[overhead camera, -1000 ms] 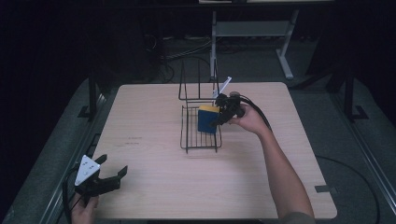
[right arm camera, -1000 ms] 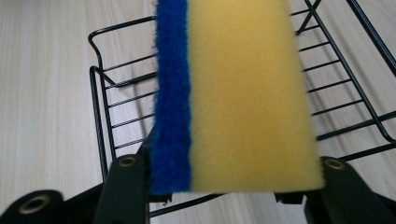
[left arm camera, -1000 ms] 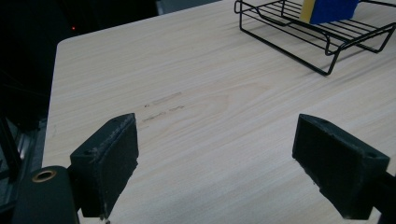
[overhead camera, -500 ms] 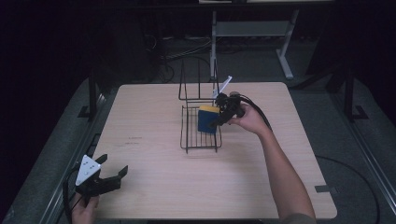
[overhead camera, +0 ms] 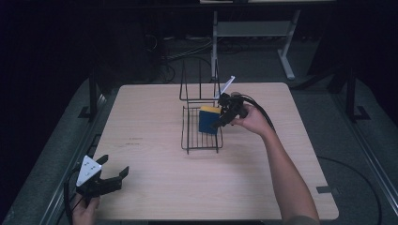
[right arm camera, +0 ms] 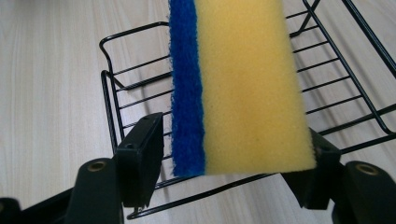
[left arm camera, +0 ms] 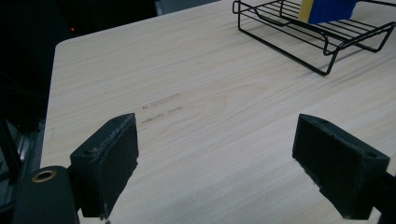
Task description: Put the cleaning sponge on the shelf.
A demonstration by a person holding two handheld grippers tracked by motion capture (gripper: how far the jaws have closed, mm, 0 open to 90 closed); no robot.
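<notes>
Letting go now: your right gripper (right arm camera: 229,163) has just been opening its jaws, and the sponge (right arm camera: 243,88) stands between them with a sliver of daylight showing at the blue side, so the pads no longer look to be pinching it. It stands on edge in the wire rack (overhead camera: 202,136), blue scrub face one way, yellow foam the other. To finish this well, I'd say spread the jaws a touch more before you pull away, so a pad doesn't drag the foam and tip the sponge over. Draw back along the jaws' own line, up and toward you, not sideways, because the rack's rim wires run close under your fingertips. Over on the near left corner, your left gripper (overhead camera: 101,180) hangs wide open with nothing in it, jaws over bare table (left arm camera: 210,116). Room is plentiful: the wood between the rack and you is free, and the right half too. Watch the tall wire back of the rack behind the sponge, and your left gripper sits right at the table's edge.
</notes>
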